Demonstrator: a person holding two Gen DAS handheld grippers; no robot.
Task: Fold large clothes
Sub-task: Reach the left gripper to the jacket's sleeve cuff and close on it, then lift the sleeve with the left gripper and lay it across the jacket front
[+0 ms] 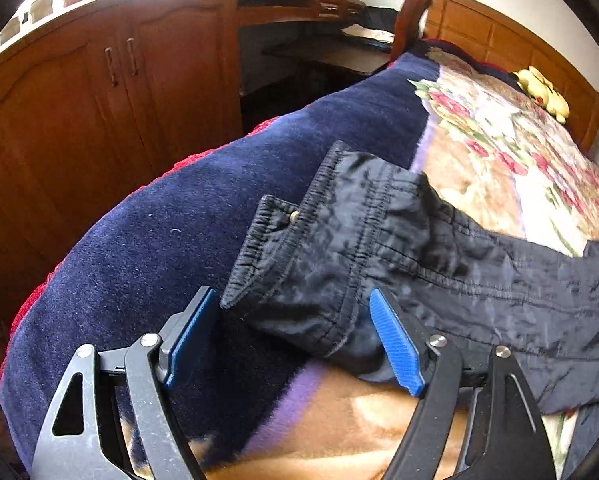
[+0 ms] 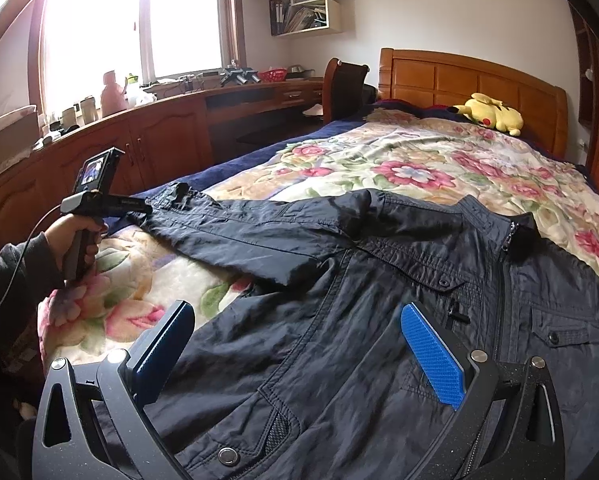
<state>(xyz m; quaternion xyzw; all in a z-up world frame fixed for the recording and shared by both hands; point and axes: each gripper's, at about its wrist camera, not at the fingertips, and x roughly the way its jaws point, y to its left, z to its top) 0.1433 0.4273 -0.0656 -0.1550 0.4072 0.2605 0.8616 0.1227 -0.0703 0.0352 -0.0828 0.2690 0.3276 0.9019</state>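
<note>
No brand or writing can be read on anything here. A dark navy jacket [image 2: 339, 280] of thin, crinkled, faintly shiny cloth lies front-up across the bed [image 2: 439, 168], filling the lower right and centre of the right wrist view, with a metal zip running up to its collar, snap buttons on flap pockets and a mesh patch by the lower pocket. One sleeve stretches toward the left of the frame, ending in an elastic, gathered cuff [image 1: 295, 240] with a small stud. The left gripper [image 1: 295, 312] sits at that cuff, its ribbed blue pads spread wide on either side of the cloth and not pinching it; in the right wrist view it appears at the left edge in a hand, with a small lit screen on top. The right gripper [image 2: 299, 340] is also spread open, poised over the jacket's body at the bottom of the frame. The bed carries a plush floral blanket with a navy border, a wooden headboard and a yellow plush toy [image 2: 491, 114] at upper right. Reddish wooden cabinets [image 1: 99, 92] line the wall under a bright window.
</note>
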